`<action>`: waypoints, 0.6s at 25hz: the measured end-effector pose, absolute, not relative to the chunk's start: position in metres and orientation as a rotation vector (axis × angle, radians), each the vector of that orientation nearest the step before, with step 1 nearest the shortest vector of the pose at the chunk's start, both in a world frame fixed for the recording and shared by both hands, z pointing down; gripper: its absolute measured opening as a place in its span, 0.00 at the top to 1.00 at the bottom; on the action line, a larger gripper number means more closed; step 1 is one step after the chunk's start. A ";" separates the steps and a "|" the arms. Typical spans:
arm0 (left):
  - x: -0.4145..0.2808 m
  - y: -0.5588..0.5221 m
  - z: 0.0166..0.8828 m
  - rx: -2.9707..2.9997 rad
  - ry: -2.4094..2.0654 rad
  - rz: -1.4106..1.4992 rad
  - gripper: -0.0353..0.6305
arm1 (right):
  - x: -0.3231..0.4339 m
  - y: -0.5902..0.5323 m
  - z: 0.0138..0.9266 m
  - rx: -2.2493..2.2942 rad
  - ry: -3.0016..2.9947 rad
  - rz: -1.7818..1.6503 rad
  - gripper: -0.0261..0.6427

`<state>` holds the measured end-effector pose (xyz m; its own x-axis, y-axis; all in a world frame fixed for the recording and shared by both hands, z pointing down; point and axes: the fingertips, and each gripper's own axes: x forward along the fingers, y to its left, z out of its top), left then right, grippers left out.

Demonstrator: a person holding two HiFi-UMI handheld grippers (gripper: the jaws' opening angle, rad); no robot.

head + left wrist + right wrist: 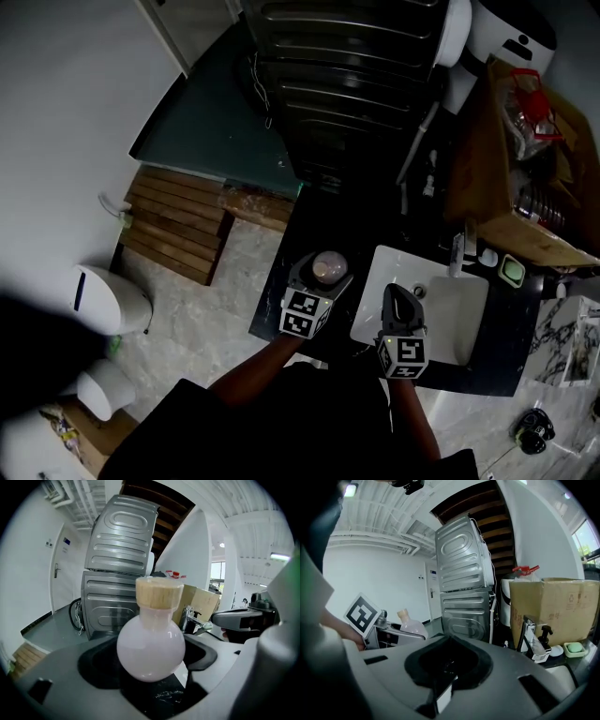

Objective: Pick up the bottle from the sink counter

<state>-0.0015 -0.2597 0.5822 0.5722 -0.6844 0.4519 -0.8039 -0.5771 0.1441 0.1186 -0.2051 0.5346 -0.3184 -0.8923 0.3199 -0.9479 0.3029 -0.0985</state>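
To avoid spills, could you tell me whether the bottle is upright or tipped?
Upright: in the left gripper view, the bottle stands with its cork on top.

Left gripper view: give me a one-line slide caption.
Left gripper closed on a round pale-pink bottle with a wooden stopper, ribbed metal appliance behind.

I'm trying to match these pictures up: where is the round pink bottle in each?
Head view: bottle at centre, within the left gripper.
Left gripper view: bottle dead centre, close up.
Right gripper view: bottle at left, beside the marker cube.
Shared landmark: ribbed metal cabinet.
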 end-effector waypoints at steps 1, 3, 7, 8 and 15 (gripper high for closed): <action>-0.005 -0.256 0.576 2.473 -1.223 0.494 0.35 | 0.116 -0.203 0.531 1.706 -2.358 0.390 0.90; -0.011 -0.248 0.563 2.480 -1.237 0.486 0.35 | 0.114 -0.198 0.524 1.735 -2.329 0.371 0.90; -0.020 -0.232 0.535 2.512 -1.260 0.426 0.35 | 0.109 -0.191 0.513 1.776 -2.299 0.351 0.90; -0.022 -0.229 0.528 2.519 -1.268 0.403 0.35 | 0.106 -0.189 0.510 1.782 -2.302 0.347 0.90; -0.037 -0.210 0.506 2.518 -1.293 0.310 0.35 | 0.085 -0.175 0.484 1.784 -2.310 0.247 0.90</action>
